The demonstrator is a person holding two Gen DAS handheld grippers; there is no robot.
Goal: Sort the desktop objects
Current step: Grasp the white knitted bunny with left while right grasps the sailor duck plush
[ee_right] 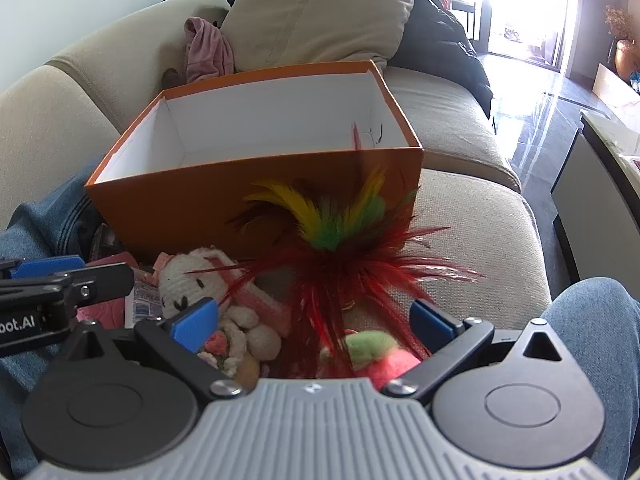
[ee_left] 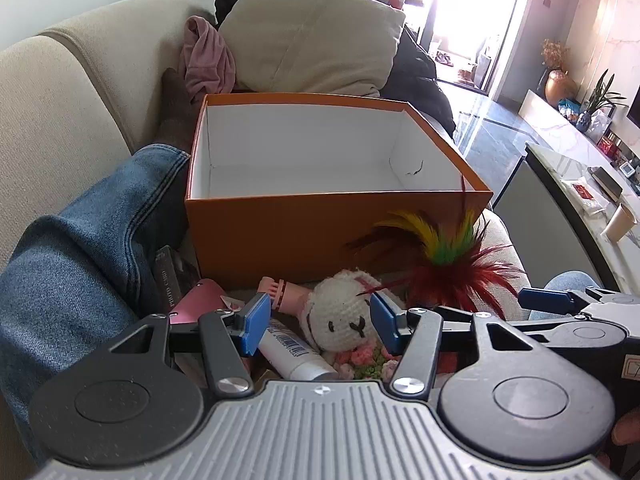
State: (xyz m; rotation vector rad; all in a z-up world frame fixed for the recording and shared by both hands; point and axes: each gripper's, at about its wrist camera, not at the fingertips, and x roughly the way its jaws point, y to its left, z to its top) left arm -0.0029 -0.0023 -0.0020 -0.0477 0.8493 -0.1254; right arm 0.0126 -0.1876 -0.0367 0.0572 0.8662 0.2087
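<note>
An empty orange box (ee_left: 280,232) with a white inside stands on the sofa; it also shows in the right wrist view (ee_right: 192,200). In front of it lies a pile: a white crochet bunny (ee_left: 344,320) (ee_right: 188,284), a white tube (ee_left: 296,352), a pink item (ee_left: 196,304), a red, yellow and green feather toy (ee_left: 452,264) (ee_right: 336,248) and a pink and green felt toy (ee_right: 380,356). My left gripper (ee_left: 318,322) is open, its pads on either side of the bunny's head. My right gripper (ee_right: 314,320) is open around the lower feathers.
The box and pile sit on a beige sofa (ee_right: 472,208) with a cushion (ee_left: 316,28) and pink cloth (ee_left: 208,60) behind. Legs in blue jeans (ee_left: 80,248) lie at left and right. A marble-topped table (ee_left: 580,184) with a paper cup stands at right.
</note>
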